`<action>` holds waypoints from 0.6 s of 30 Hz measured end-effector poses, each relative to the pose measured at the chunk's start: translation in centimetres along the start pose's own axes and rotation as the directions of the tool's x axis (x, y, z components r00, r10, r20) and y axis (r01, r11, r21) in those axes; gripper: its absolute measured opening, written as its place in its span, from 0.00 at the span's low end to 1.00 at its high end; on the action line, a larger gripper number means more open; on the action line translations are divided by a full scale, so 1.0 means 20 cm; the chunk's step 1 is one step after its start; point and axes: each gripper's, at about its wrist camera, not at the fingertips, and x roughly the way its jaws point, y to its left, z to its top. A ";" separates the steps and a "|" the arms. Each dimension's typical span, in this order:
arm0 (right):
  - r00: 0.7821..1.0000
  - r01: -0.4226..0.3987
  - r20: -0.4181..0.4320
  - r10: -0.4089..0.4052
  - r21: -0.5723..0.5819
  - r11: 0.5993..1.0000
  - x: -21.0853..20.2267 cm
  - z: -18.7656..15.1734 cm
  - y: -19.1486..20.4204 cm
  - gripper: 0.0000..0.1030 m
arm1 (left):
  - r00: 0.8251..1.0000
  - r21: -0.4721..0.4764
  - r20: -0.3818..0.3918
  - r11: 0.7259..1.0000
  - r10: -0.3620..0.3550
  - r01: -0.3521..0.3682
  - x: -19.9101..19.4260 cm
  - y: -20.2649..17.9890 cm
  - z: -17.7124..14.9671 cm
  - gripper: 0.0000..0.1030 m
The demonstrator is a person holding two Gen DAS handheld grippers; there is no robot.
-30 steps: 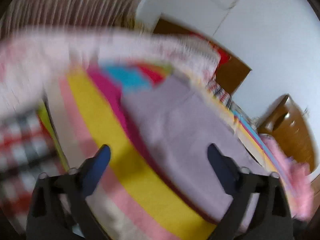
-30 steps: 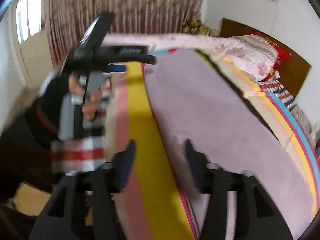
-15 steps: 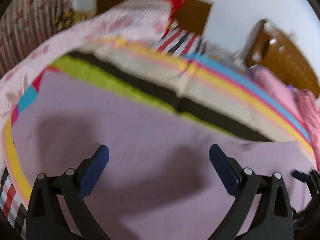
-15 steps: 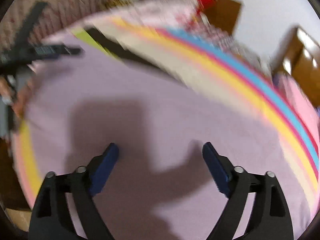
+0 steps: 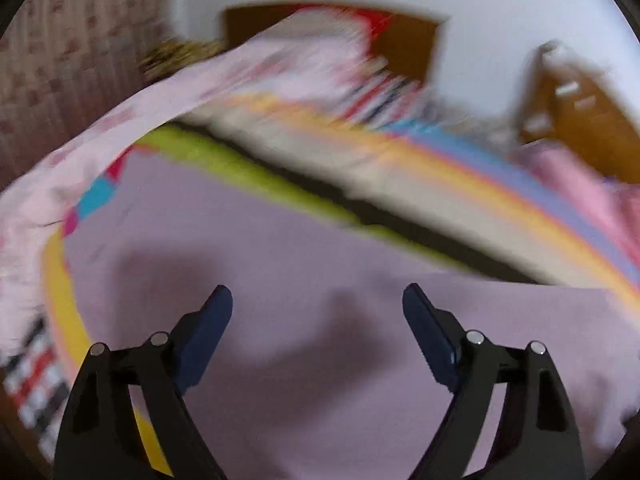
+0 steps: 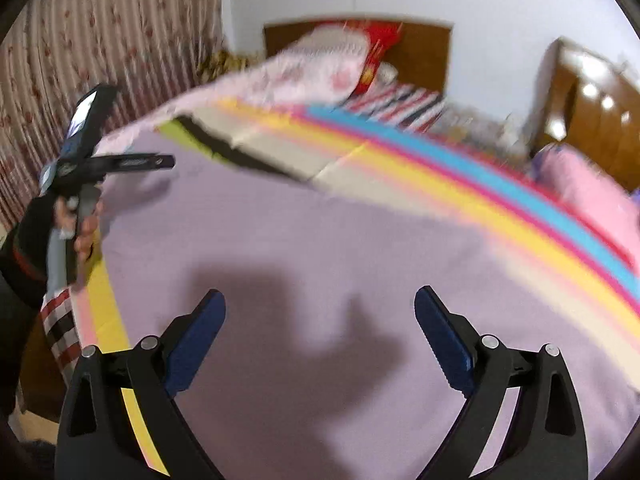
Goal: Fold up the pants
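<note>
blue-padded jaws of the left gripper (image 5: 317, 300) stand wide and are closing a little, with nothing between them but air above the pants (image 5: 304, 264), a flat lilac spread of cloth that fills the lower half of the left wrist view. the right gripper (image 6: 320, 304) has its jaws spread about as wide as they go, also empty, over the same lilac cloth; grey shadows of both tools fall on the fabric just past the pads. the pants lie flat on the bed (image 6: 460, 184), on a sheet striped in yellow, pink and blue that runs from 9 o'clock round to 3 o'clock in the right wrist view. at 9 o'clock in that view a hand (image 6: 80, 228) in a dark sleeve holds the left tool by its grip over the near edge of the cloth. a pink flowered quilt (image 6: 304, 72) lies bunched at 12 o'clock, with a red pillow (image 6: 380, 52) and a brown headboard (image 6: 424, 52) behind it. a striped curtain (image 6: 100, 40) hangs at 10 o'clock, and wooden furniture (image 6: 592, 116) stands at 2 o'clock. the left wrist view is blurred.
</note>
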 end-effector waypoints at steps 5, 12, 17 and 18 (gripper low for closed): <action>0.989 0.118 -0.090 -0.119 -0.017 0.993 -0.21 -0.23 -0.35 0.89 | 0.957 0.270 -0.069 0.918 -0.283 0.291 -0.20 -0.63 -0.24 0.96; 0.956 0.141 -0.277 -0.096 0.146 0.979 -0.40 -0.76 -0.84 0.90 | 0.953 0.523 -0.224 0.800 -0.204 0.295 -0.08 -1.15 -0.65 0.98; 0.972 0.122 -0.213 -0.101 0.090 0.988 -0.57 -0.85 -0.79 0.90 | 0.951 0.497 -0.261 0.821 -0.168 0.281 -0.09 -1.18 -0.59 0.97; 0.977 0.119 -0.191 -0.099 0.097 0.988 -0.60 -0.83 -0.79 0.90 | 0.947 0.491 -0.254 0.818 -0.196 0.301 -0.12 -1.20 -0.57 0.97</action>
